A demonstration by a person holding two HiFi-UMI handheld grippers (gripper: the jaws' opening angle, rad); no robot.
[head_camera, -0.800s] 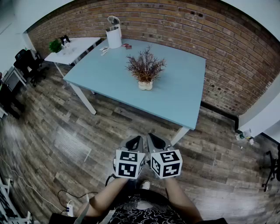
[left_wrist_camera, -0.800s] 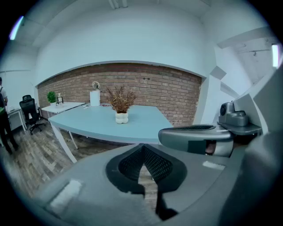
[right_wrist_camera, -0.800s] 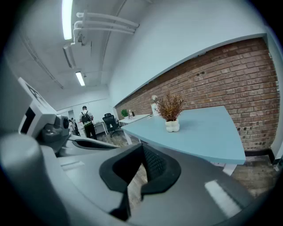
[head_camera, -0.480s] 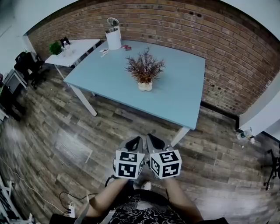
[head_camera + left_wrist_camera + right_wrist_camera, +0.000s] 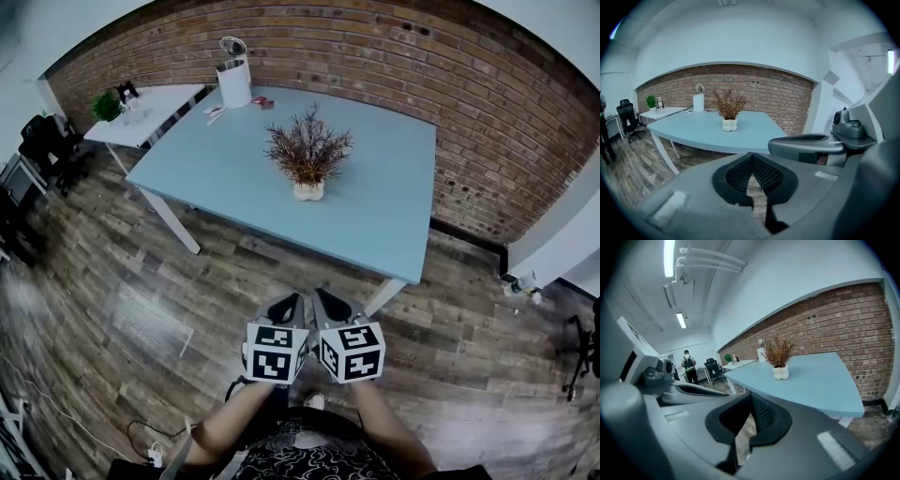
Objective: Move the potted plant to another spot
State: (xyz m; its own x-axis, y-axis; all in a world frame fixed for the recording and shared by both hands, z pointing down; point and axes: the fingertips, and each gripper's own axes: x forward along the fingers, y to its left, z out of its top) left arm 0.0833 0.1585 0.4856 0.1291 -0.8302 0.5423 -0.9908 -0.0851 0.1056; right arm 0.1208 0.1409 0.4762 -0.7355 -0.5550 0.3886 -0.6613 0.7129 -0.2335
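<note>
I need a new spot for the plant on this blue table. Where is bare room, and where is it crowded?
Bare on the blue table: the right half, between the potted plant and the brick wall, and the near-left stretch. Crowded: the far-left corner, with the white canister and small items.

You face a light blue table (image 5: 375, 216) on white legs, standing on a wood-plank floor (image 5: 112, 281). The potted plant (image 5: 307, 164) stands upright in a white pot near the middle of the top. At eleven o'clock from the plant, a tall white container (image 5: 233, 82) stands at the far left corner. At the container's seven o'clock lie a few small flat items (image 5: 214, 111), and at its four o'clock a small red thing (image 5: 264, 101), both too small to tell. At the blue table's ten o'clock stands a white side table (image 5: 164, 97), bearing a small green plant (image 5: 106, 105). On the floor at your seven o'clock lies a white power strip (image 5: 150, 457) with its cable.
</note>
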